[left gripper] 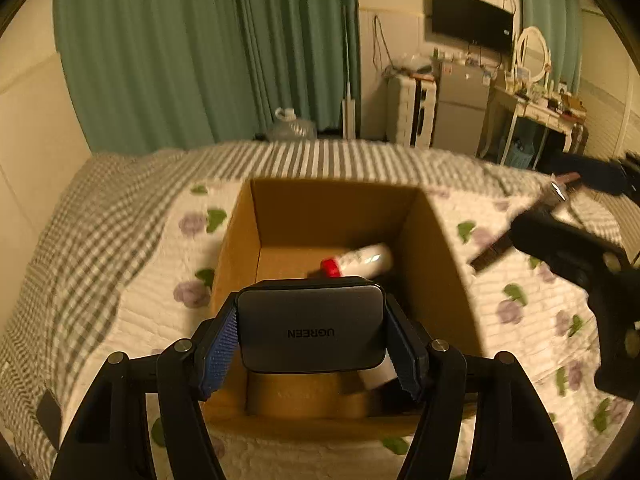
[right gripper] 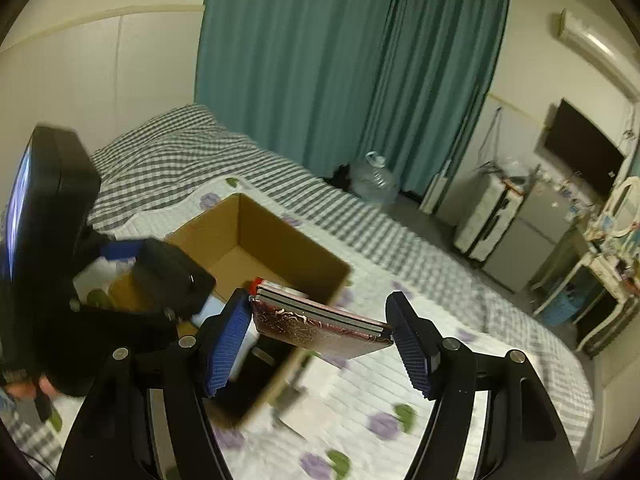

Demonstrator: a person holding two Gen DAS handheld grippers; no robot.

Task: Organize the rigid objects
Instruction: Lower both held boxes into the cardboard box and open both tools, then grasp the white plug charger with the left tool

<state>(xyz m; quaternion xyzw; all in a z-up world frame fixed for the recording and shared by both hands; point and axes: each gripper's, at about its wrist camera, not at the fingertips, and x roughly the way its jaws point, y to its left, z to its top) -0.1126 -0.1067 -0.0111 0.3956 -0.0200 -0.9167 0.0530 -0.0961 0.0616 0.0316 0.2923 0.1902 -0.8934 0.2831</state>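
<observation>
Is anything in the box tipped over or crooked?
Yes. The white bottle with a red cap lies on its side on the floor of the cardboard box. Also, the flat red patterned case in the right gripper sits slanted between the pads. The grey charger in the left gripper looks straight.

"UGREEN" upside down on grey charger (left gripper: 312, 328); white tube's (left gripper: 362, 259) print probably unreadable
</observation>
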